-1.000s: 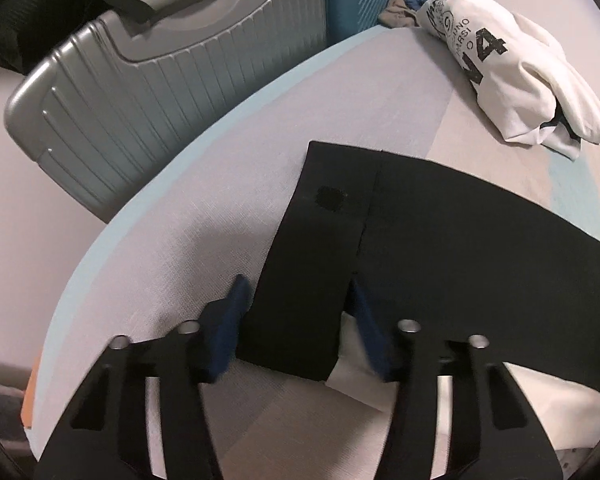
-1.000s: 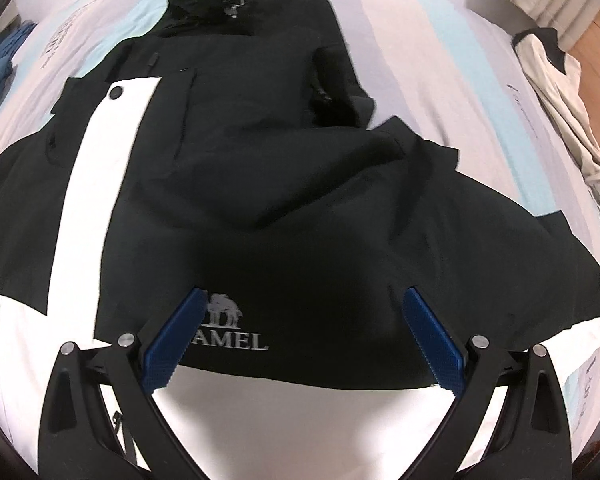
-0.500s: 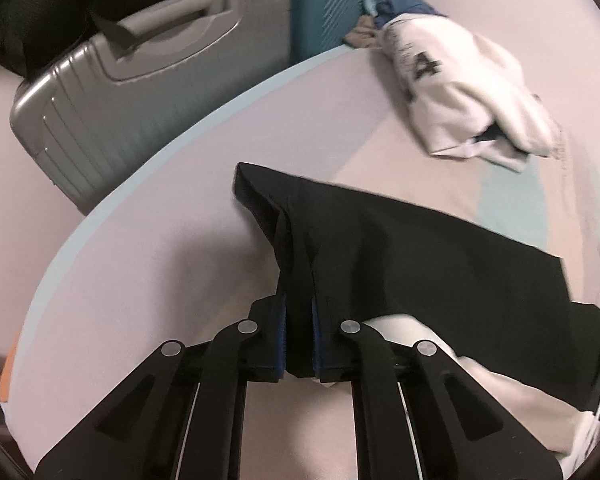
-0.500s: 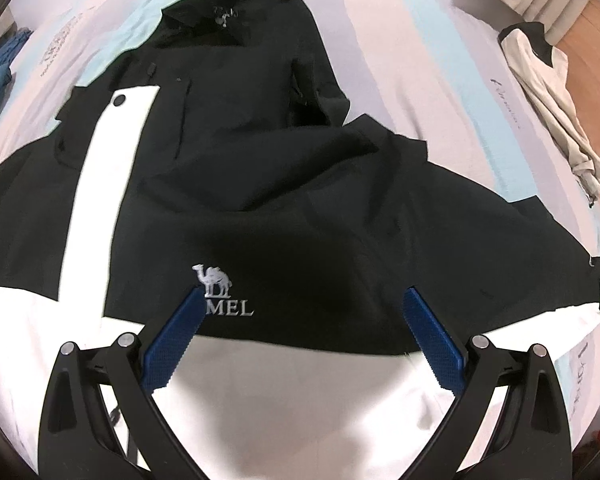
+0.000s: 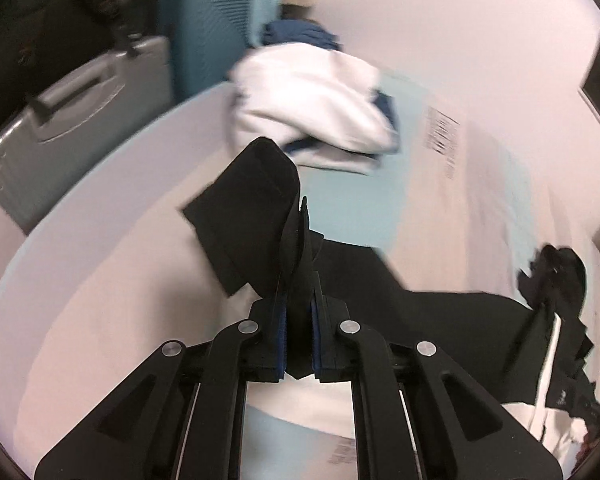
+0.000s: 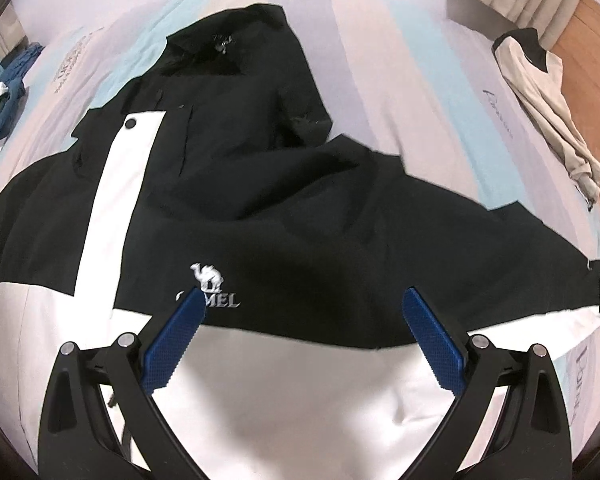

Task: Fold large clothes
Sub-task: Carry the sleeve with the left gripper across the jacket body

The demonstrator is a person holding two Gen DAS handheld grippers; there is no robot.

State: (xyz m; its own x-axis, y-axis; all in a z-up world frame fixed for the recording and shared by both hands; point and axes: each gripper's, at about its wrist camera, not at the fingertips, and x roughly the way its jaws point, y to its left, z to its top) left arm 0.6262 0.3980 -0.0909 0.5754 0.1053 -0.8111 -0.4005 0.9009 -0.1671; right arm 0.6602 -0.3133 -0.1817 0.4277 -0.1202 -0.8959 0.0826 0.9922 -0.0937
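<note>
On the bed (image 6: 440, 92), we are looking at one black-and-white jacket (image 6: 284, 208) spread front-up, hood toward the far end and white hem nearest the right hand-held gripper (image 6: 300, 332).

Left hand-held gripper (image 5: 299, 340): clamped on the black sleeve (image 5: 252, 216), cuff end lifted clear of the sheet and flopping up past the pads. The sleeve's long axis is running from the pinch point back along the sheet toward the jacket body at the right edge of the left wrist view. The body is lying to the right of this gripper.

Right hand-held gripper: jaws standing wide apart, nothing between the pads, hanging over the jacket's lower front just beside the camel logo (image 6: 208, 280). It is not touching the cloth as far as we can tell.

Judgement: we are reading the step as folding the left sleeve inward across the chest. The left hand is the one already holding the sleeve, so the carry is falling to it; the right is nearer the hem and the other sleeve (image 6: 540, 264).

Count:
- jacket: one
- white garment pile (image 5: 308, 104) with blue cloth behind: one heap
- beige-and-black garment (image 6: 548, 108) at the far bed edge: one
- suitcases beside the bed: two, grey (image 5: 68, 128) and teal (image 5: 212, 36)
</note>
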